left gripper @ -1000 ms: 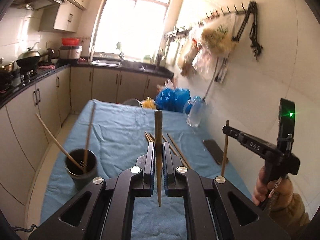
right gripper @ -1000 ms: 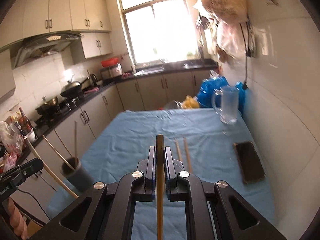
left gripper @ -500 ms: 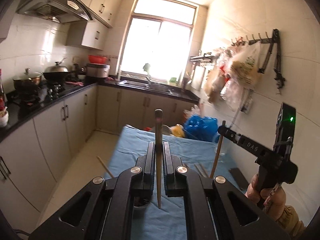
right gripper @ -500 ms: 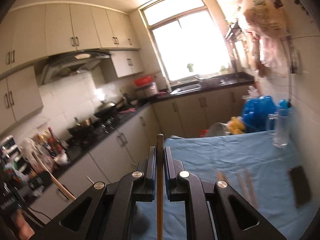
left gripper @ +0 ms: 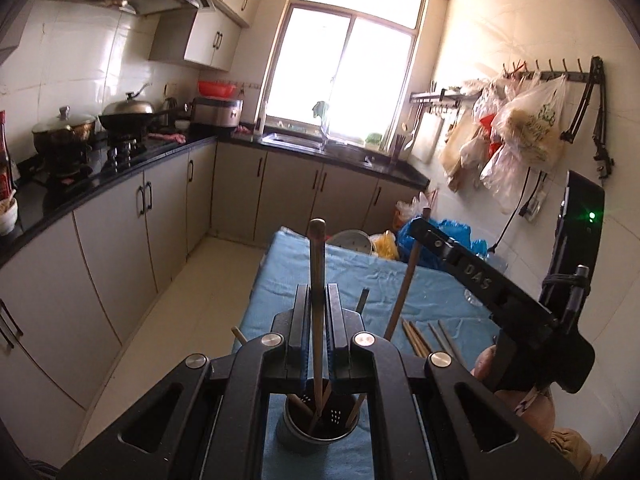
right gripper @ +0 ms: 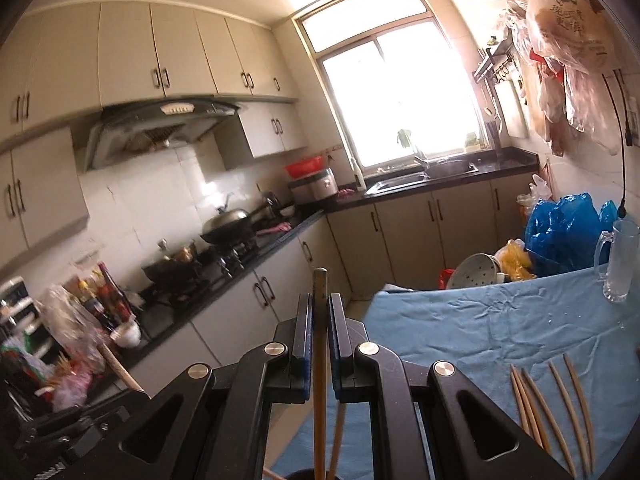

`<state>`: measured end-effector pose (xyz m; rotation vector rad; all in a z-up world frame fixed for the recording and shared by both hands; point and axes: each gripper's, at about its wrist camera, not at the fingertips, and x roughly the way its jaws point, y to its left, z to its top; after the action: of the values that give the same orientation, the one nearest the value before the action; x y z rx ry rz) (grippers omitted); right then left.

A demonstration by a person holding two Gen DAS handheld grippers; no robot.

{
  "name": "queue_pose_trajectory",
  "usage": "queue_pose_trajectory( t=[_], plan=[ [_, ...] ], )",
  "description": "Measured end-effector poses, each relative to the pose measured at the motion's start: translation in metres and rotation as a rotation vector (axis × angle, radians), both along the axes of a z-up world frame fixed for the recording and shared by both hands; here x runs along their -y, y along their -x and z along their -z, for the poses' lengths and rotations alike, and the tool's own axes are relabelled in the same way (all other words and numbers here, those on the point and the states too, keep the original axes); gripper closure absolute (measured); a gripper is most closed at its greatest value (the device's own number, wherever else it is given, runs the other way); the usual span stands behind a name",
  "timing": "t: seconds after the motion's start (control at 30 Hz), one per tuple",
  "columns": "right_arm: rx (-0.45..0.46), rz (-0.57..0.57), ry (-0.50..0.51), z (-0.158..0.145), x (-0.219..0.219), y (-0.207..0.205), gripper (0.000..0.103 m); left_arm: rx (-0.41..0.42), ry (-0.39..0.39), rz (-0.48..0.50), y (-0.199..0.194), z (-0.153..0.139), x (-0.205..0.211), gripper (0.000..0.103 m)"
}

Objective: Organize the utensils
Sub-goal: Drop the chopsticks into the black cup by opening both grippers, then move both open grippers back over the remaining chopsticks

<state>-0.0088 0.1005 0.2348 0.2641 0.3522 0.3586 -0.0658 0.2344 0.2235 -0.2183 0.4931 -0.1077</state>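
Note:
My left gripper (left gripper: 318, 296) is shut on a wooden chopstick (left gripper: 316, 264) held upright, its lower end down inside the dark utensil cup (left gripper: 316, 428) on the blue tablecloth (left gripper: 352, 276). The cup holds a few other chopsticks. My right gripper (right gripper: 319, 308) is shut on another wooden chopstick (right gripper: 319, 356), held upright; its lower end reaches the cup rim at the bottom edge of the right wrist view. In the left wrist view the right gripper (left gripper: 420, 226) sits up and to the right, with its chopstick (left gripper: 404, 284) slanting down toward the cup. Several loose chopsticks (right gripper: 556, 404) lie on the cloth.
A clear glass mug (right gripper: 618, 264) stands at the table's far right by the wall. Blue plastic bags (right gripper: 560, 232) and a metal steamer (right gripper: 476, 272) sit beyond the table. Kitchen cabinets (left gripper: 120, 240) and a stove line the left side. Bags hang on the right wall (left gripper: 520, 128).
Both grippers have moved over the utensil cup with their chopsticks held upright. The left chopstick's lower end now sits inside the cup; the views have tilted up off the table.

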Motion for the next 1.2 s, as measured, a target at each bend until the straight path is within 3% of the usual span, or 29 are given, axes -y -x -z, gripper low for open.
queue_pose_trajectory(
  t=[0.23,0.43,0.5,0.57,0.6,0.67,0.73,0.97,1.2],
  plan=[
    [-0.093,-0.005,0.052,0.037,0.001,-0.017,0.095,-0.058,-0.018,0.0,-0.015,0.023,0.006,0.097],
    [-0.155,-0.011,0.024,0.057,0.008,-0.023,0.094,-0.063,-0.042,-0.013,-0.013,0.026,0.014,0.097],
    [-0.166,-0.013,0.013,0.06,0.01,-0.023,0.088,-0.063,-0.049,-0.016,-0.011,0.026,0.016,0.096],
    [-0.162,-0.009,0.004,0.059,0.014,-0.021,0.067,-0.063,-0.053,-0.021,-0.008,0.026,0.018,0.095],
    [-0.155,-0.004,0.003,0.056,0.015,-0.019,0.065,-0.064,-0.055,-0.024,-0.007,0.026,0.019,0.094],
    [-0.144,-0.002,0.003,0.053,0.02,-0.016,0.064,-0.062,-0.06,-0.032,-0.003,0.025,0.02,0.081],
    [-0.136,0.002,-0.001,0.048,0.023,-0.012,0.063,-0.053,-0.065,-0.04,0.002,0.024,0.022,0.076],
    [-0.13,0.039,-0.002,0.046,0.053,0.004,0.055,-0.028,-0.104,-0.027,0.023,0.019,0.048,0.066],
    [-0.172,0.117,-0.036,0.061,0.11,0.02,0.054,-0.043,-0.13,0.031,0.033,0.021,0.089,0.065]
  ],
)
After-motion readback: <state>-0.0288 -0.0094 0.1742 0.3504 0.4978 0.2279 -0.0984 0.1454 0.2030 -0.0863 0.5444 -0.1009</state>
